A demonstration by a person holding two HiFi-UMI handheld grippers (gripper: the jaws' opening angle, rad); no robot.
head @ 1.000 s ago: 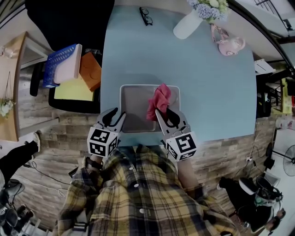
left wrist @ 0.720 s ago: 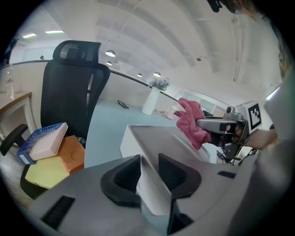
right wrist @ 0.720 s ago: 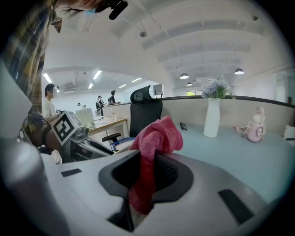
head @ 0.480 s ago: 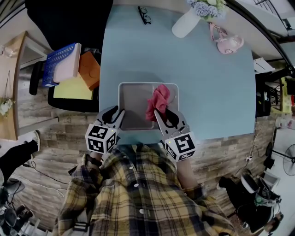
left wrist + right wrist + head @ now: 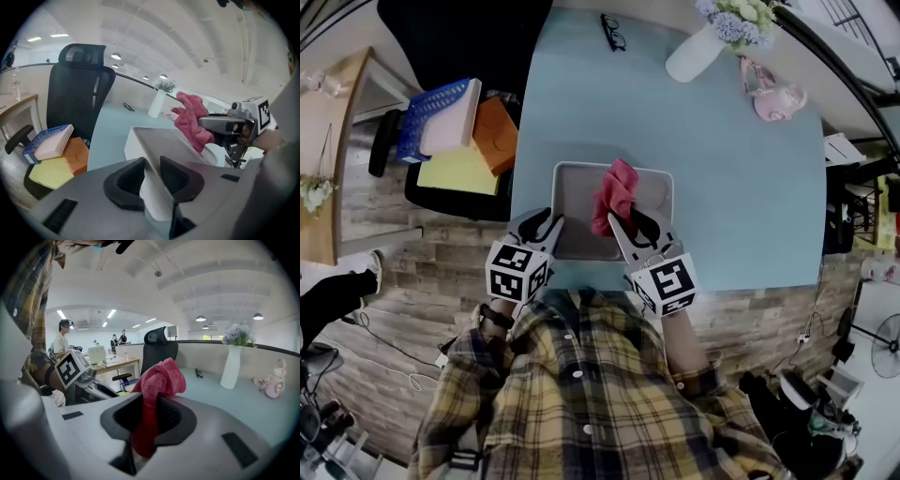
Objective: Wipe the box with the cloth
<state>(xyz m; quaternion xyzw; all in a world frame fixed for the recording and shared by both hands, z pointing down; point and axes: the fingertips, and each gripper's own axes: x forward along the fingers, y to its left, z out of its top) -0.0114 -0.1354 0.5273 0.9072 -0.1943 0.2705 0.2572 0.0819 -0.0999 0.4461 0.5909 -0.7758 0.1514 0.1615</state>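
- Gripping the box (image 5: pixel 577 208) by its near-left wall is the left gripper (image 5: pixel 550 223); its jaws have just been closing and now pinch that wall.
- The box sits on the blue table (image 5: pixel 741 187), at the near edge.
- The right gripper (image 5: pixel 623 221) is clamped on the pink cloth (image 5: pixel 615 190), and a bunch sticks out past the jaws.
- The cloth is over the inside of the box, right of middle; can't tell if it touches.

A pale blue table (image 5: pixel 741 187) stretches ahead of the left gripper (image 5: pixel 546 223) and the right gripper (image 5: pixel 633 225), a black office chair (image 5: pixel 459 28) stands beyond the left one, plank-patterned floor (image 5: pixel 422 272) lies to its left, and round ceiling lamps (image 5: pixel 201 318) glow overhead.
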